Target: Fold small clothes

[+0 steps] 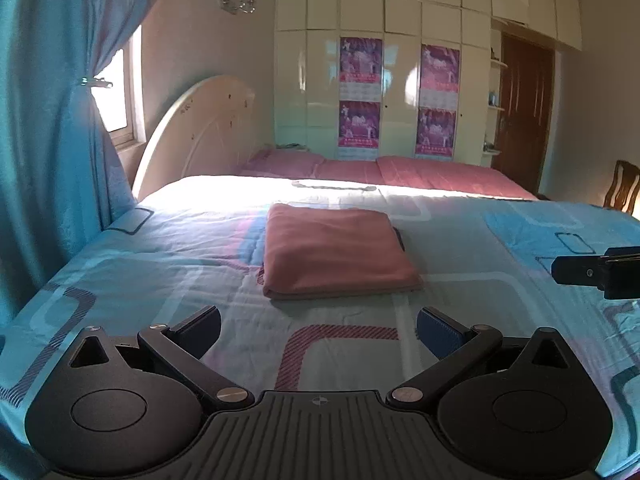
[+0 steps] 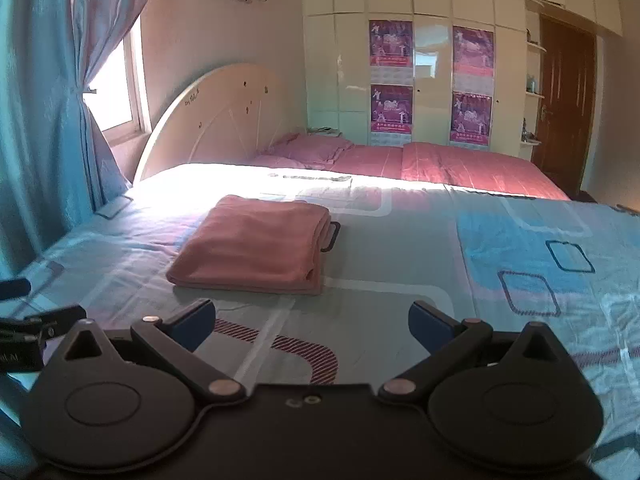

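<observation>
Your left hand-held gripper (image 1: 318, 330) and right hand-held gripper (image 2: 312, 322) are both wide open and hold nothing. Just ahead of them, a folded pink cloth (image 1: 336, 252) lies flat on the bed (image 1: 500, 292).

A wide bed spread with a pale blue patterned sheet (image 1: 500, 280) meets an arched cream headboard (image 2: 224, 120), flanked by teal curtains (image 1: 52, 140), a sunlit window (image 2: 116, 96), glossy cream wardrobes (image 2: 432, 60) and a brown wooden door (image 2: 566, 96).
</observation>
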